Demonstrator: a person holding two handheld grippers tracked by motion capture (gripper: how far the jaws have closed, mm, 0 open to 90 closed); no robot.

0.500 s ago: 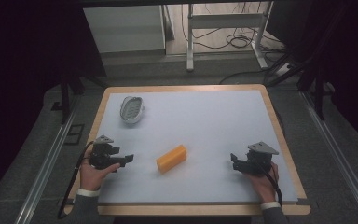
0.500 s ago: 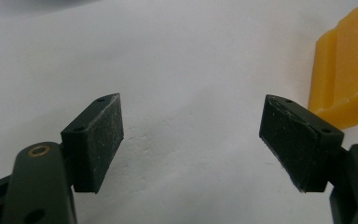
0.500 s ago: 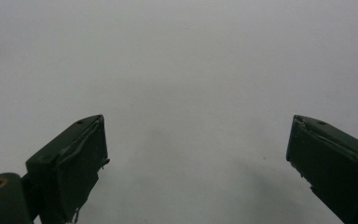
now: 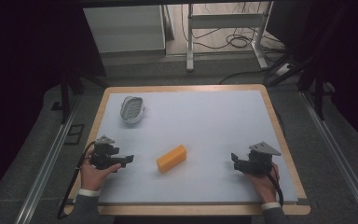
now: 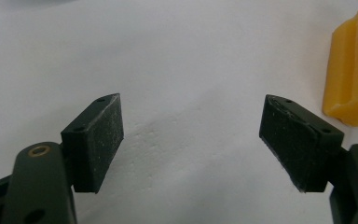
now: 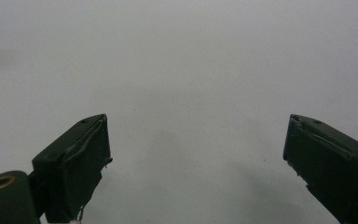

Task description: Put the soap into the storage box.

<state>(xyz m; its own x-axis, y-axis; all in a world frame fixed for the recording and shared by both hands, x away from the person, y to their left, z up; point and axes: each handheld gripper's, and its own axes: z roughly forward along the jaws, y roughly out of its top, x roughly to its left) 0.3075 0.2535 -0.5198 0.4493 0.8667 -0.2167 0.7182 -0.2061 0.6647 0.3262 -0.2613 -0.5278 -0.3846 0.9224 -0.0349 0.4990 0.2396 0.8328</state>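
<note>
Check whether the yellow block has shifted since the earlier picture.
No. The yellow block lies at the same spot and angle relative to the table's wooden edge and the grey dish.

Nothing readable anywhere, honestly. No text, label, brand, number or sign could be made out on the yellow block [image 4: 171,158], the table [image 4: 214,121], or the white slotted thing [image 4: 132,109] up at about 10 o'clock from the block. Everything was plain.
</note>
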